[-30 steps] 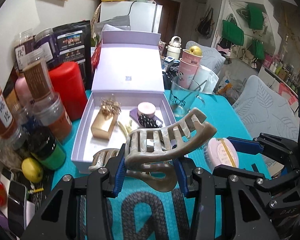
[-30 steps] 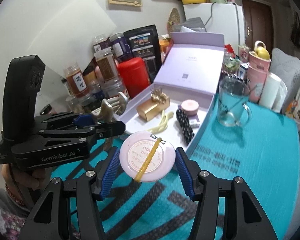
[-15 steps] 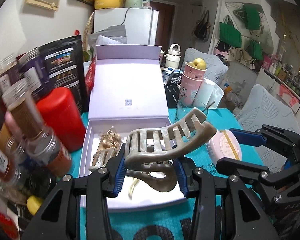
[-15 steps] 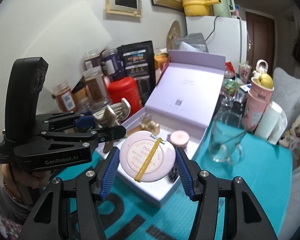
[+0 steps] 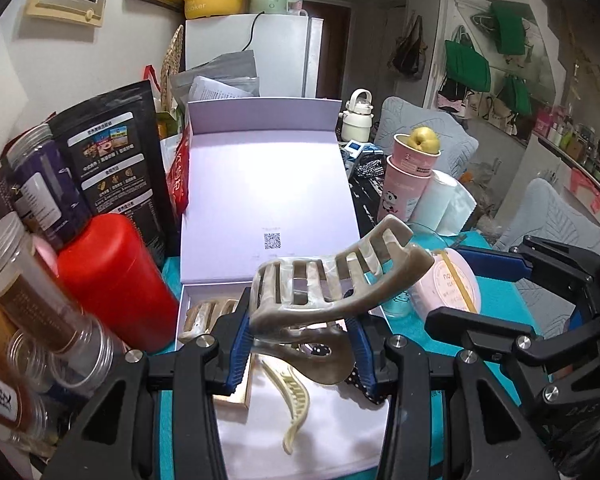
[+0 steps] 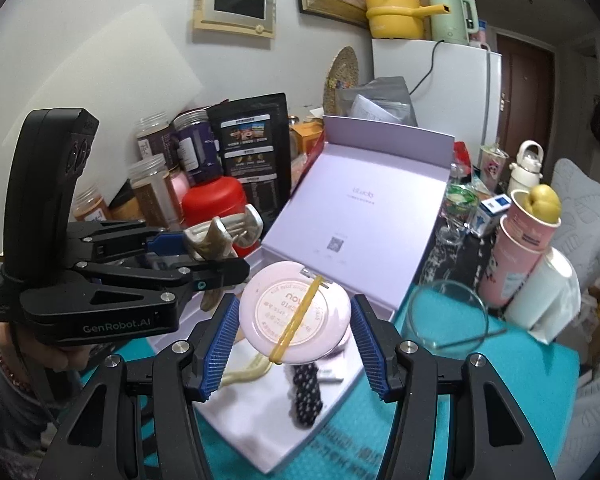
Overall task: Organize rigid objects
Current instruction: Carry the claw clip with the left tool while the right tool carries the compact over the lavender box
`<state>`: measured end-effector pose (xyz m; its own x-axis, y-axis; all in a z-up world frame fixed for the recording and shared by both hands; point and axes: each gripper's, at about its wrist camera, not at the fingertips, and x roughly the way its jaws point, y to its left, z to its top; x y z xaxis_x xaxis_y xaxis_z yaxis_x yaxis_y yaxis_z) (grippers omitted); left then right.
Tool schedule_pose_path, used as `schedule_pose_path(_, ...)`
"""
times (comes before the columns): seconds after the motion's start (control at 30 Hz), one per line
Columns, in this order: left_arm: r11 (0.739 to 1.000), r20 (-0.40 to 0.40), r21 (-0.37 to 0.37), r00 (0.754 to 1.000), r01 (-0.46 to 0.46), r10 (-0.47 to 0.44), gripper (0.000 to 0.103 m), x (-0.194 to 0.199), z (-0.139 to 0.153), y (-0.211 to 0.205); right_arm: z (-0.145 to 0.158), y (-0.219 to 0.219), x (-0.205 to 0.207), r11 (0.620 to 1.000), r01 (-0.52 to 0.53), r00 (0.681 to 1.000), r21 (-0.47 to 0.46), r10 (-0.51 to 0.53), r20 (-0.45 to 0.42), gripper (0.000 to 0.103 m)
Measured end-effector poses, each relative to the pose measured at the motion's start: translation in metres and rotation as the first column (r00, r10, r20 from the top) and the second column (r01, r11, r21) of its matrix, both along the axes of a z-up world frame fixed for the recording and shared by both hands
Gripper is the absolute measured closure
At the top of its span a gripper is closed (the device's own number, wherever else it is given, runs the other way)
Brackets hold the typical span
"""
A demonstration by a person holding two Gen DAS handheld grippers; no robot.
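- Box: lavender gift box on the teal-covered counter, lid propped upright at the far edge, tray open toward the cameras. A cream hair clip, a dotted black piece and a gold item are seen lying in the tray.
- Left hand-held gripper: clamped on a large marbled claw clip; the blue pads press on its handle end, and the toothed part juts forward above the tray. The clip is held clear of the tray floor.
- Right hand-held gripper: a round pink compact bound with a yellow rubber band sits between the pads, above the tray's near edge. It is carried off the surface, so a grip is judged; pad contact on the rim looks slight.
- Step judged: both items are about to be placed in the box; neither is set down yet.
- Risk 1: the compact is smooth and round and held by its edge only. A tilt or jolt could let it slip out and land on items already in the tray.
- Risk 2: the two tools are just beside each other above one tray. A simultaneous descent could knock one against the other.
- Risk 3: a glass cup stands near the box's right edge, and a red canister and jars crowd the left edge. A wide sideways swing could tip them.
- Risk 4: the claw clip's teeth could snag the loose clips on release.
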<state>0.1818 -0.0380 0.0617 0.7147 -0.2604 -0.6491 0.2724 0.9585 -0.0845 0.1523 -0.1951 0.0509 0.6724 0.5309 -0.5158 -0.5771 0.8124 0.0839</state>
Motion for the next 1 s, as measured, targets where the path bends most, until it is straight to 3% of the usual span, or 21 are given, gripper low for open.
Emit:
schedule_pose_path(0.53, 0.999, -0.104, 0.041, 0.994, -0.025, 0.03, 0.06, 0.038, -0.046, 0.007, -0.033, 0.022, 0.049, 0.998, -0.051, 0.997, -0.044, 0.048, -0.056, 0.047)
schedule_pose_path(0.73, 0.999, -0.153, 0.042, 0.988, -0.017, 0.024, 0.06, 0.042, -0.066, 0.008, -0.057, 0.028, 0.058, 0.997, -0.069, 0.991, -0.041, 0.064, -0.118, 0.047)
schedule_pose_path(1.0, 0.993, -0.117, 0.114, 0.993, -0.014, 0.027, 0.06, 0.042, -0.069, 0.0, -0.076, 0.03, 0.064, 0.996, -0.074, 0.986, -0.045, 0.066, -0.156, 0.047)
